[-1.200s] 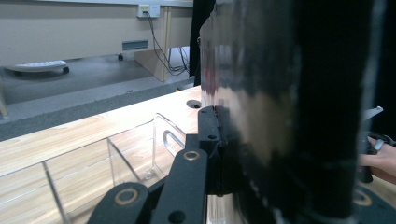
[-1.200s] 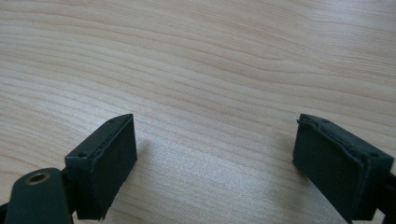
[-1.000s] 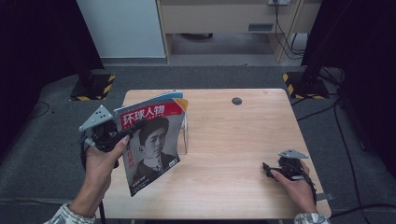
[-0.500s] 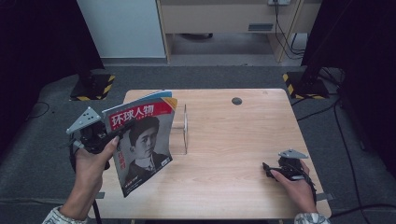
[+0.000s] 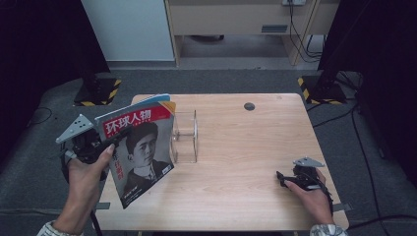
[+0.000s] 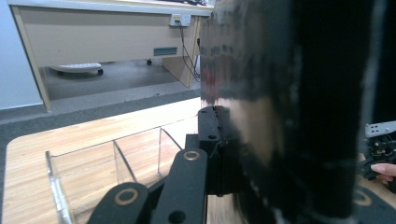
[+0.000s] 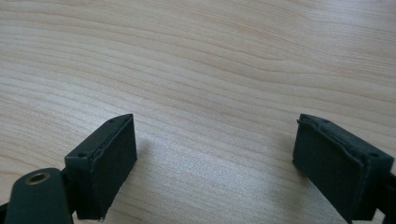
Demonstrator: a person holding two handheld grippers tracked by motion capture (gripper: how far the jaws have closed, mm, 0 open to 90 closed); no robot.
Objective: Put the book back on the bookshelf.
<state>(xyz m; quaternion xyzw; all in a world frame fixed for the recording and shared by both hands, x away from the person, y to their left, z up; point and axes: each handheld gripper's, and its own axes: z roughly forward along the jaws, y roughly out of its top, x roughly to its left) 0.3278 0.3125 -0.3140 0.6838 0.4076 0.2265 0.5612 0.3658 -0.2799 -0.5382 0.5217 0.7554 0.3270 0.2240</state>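
A magazine (image 5: 142,152) with a red title band and a portrait on its cover stands tilted above the table's left edge. My left gripper (image 5: 115,142) is shut on its left side, with a hand around the gripper body. In the left gripper view the magazine (image 6: 289,116) is a dark blur close up, and one finger (image 6: 210,140) presses against it. A clear plastic file holder (image 5: 184,137) stands on the wooden table (image 5: 246,147) just right of the magazine, apart from it. My right gripper (image 5: 281,178) rests near the front right corner, and its jaws (image 7: 215,158) are open over bare wood.
A small black round cap (image 5: 249,106) sits in the tabletop at the back. The clear holder (image 6: 93,163) has upright dividers. Black stands with striped feet flank the table on the grey floor, and a beige desk stands behind.
The left hand has carried the magazine to the left, away from the clear holder. The right hand and its gripper have stayed in place.
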